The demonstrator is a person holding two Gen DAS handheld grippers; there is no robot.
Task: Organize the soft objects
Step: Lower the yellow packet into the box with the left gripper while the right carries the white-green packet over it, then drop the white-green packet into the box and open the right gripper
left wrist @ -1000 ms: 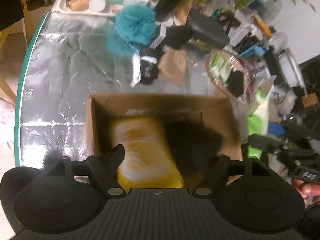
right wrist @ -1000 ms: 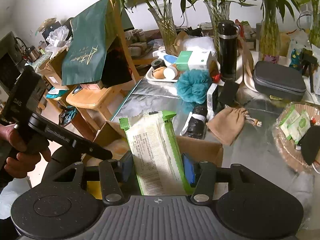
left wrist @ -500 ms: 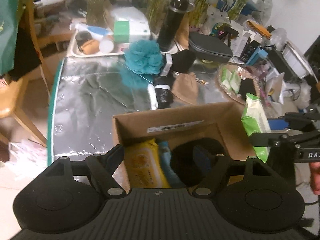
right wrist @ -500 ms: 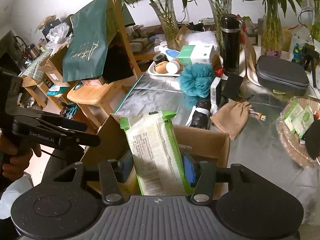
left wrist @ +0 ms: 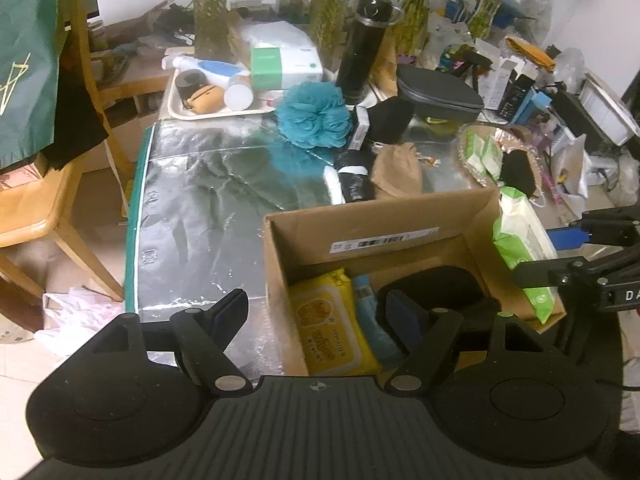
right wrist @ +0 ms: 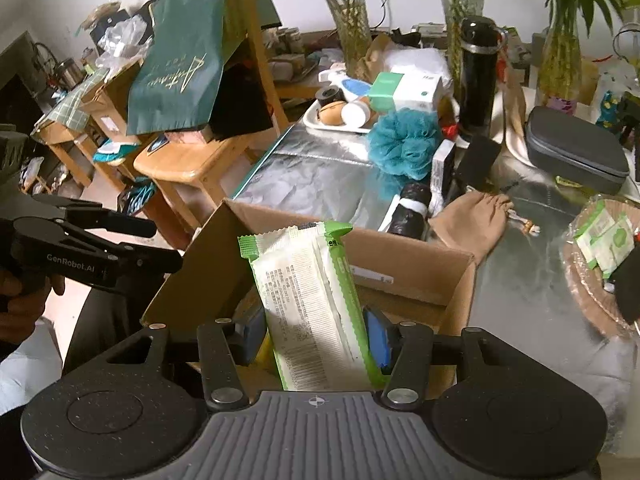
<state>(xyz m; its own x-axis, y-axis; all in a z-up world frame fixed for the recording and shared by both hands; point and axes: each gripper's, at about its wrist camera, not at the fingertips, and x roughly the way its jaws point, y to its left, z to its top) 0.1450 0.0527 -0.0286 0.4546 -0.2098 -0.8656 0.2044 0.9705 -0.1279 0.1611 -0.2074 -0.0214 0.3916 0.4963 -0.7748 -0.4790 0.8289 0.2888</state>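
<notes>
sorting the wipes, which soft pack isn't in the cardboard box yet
The green-and-white wipes pack, clamped upright in the right gripper above the brown cardboard box. The yellow wipes pack already lies flat inside the box.

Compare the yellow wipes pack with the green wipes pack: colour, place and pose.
The yellow wipes pack is yellow with cartoon print; the green wipes pack is white with green edges and a barcode. The yellow pack lies inside the cardboard box; the green pack stands upright above the box. Nothing grips the yellow pack; the right gripper is shut on the green pack. Both are soft plastic-wrapped packs.
</notes>
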